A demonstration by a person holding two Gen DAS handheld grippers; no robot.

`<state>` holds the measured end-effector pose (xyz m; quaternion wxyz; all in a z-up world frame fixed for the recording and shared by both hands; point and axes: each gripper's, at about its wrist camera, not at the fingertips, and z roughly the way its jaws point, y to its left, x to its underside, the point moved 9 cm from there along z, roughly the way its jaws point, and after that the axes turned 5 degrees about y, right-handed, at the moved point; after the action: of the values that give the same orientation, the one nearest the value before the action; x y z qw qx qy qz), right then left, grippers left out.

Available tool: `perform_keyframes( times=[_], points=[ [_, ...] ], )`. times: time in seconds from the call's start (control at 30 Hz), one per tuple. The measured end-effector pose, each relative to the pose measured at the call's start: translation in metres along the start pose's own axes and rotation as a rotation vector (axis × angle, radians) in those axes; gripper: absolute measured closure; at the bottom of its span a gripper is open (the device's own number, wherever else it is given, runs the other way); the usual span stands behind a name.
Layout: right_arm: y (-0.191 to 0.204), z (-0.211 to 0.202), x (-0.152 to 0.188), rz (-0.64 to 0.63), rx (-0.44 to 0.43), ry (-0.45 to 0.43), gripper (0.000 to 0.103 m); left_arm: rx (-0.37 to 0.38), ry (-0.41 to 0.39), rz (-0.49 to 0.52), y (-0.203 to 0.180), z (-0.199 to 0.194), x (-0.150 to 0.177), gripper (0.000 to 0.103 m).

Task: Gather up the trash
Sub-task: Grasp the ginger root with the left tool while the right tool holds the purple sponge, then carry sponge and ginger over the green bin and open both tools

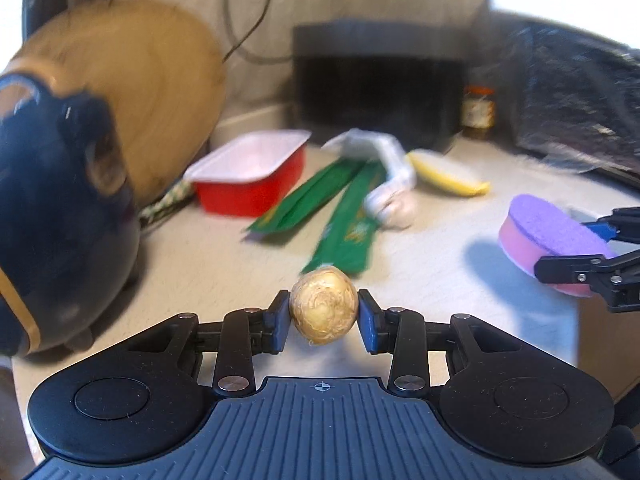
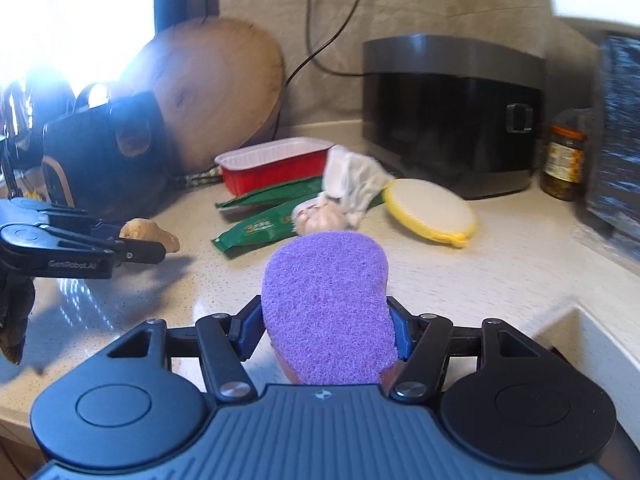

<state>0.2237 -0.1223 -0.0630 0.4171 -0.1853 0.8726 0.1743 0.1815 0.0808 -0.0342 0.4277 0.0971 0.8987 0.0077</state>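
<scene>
Pale speckled stone countertop carries a red foil tray, two green wrappers and a yellow round sponge. Above it, the left gripper pinches a knobbly tan ginger piece, while the right gripper clamps a purple-topped pink sponge.

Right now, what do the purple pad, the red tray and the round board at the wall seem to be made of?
Purple pad: fuzzy fibre scouring layer on pink foam, seen at its edge in the left wrist view.
Red tray: probably thin foil or plastic, glossy red outside, pale inside, with a ribbed rim.
Round board: wood, matte brown with grain marks.
</scene>
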Motion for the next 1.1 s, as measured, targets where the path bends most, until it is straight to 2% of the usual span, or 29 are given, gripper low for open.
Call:
perform_keyframes(
  times=[0.07, 0.13, 0.23, 0.33, 0.43, 0.5, 0.57, 0.63, 0.77, 0.8, 0.87, 0.93, 1.0, 1.1],
  points=[
    [-0.01, -0.017, 0.005, 0.023, 0.015, -0.024, 0.041, 0.025, -0.04, 0.025, -0.017, -0.012, -0.004, 0.063],
    [-0.021, -0.037, 0.012, 0.036, 0.04, -0.055, 0.041, 0.082, -0.08, 0.042, -0.043, -0.027, -0.007, 0.063],
    [-0.042, -0.068, 0.03, 0.057, 0.091, -0.095, 0.041, 0.212, -0.115, 0.066, -0.09, -0.047, -0.004, 0.063],
    [-0.073, -0.091, 0.062, 0.101, 0.174, -0.083, 0.041, 0.372, -0.113, 0.083, -0.144, -0.057, 0.012, 0.063],
    [-0.108, -0.104, 0.107, 0.17, 0.259, -0.026, 0.041, 0.536, -0.036, 0.046, -0.191, -0.039, 0.045, 0.063],
    [-0.129, -0.104, 0.145, 0.219, 0.301, 0.031, 0.041, 0.62, 0.08, 0.019, -0.223, -0.005, 0.081, 0.063],
    [-0.147, -0.096, 0.189, 0.276, 0.328, 0.111, 0.041, 0.66, 0.222, -0.01, -0.251, 0.042, 0.126, 0.063],
    [-0.16, -0.083, 0.235, 0.332, 0.344, 0.191, 0.041, 0.664, 0.382, -0.04, -0.274, 0.096, 0.179, 0.063],
    [-0.179, -0.051, 0.315, 0.496, 0.306, 0.332, 0.041, 0.583, 0.705, -0.066, -0.311, 0.203, 0.284, 0.063],
    [-0.181, -0.045, 0.331, 0.523, 0.3, 0.359, 0.041, 0.556, 0.748, -0.057, -0.318, 0.219, 0.301, 0.063],
    [-0.185, -0.039, 0.35, 0.527, 0.312, 0.419, 0.041, 0.495, 0.768, -0.007, -0.328, 0.243, 0.323, 0.063],
    [-0.185, -0.044, 0.346, 0.534, 0.287, 0.383, 0.041, 0.493, 0.798, 0.007, -0.335, 0.256, 0.335, 0.063],
    [-0.185, -0.048, 0.349, 0.565, 0.253, 0.37, 0.041, 0.517, 0.844, -0.062, -0.335, 0.268, 0.344, 0.064],
    [-0.188, -0.041, 0.363, 0.579, 0.284, 0.436, 0.041, 0.536, 0.847, -0.141, -0.33, 0.271, 0.355, 0.062]
  ],
)
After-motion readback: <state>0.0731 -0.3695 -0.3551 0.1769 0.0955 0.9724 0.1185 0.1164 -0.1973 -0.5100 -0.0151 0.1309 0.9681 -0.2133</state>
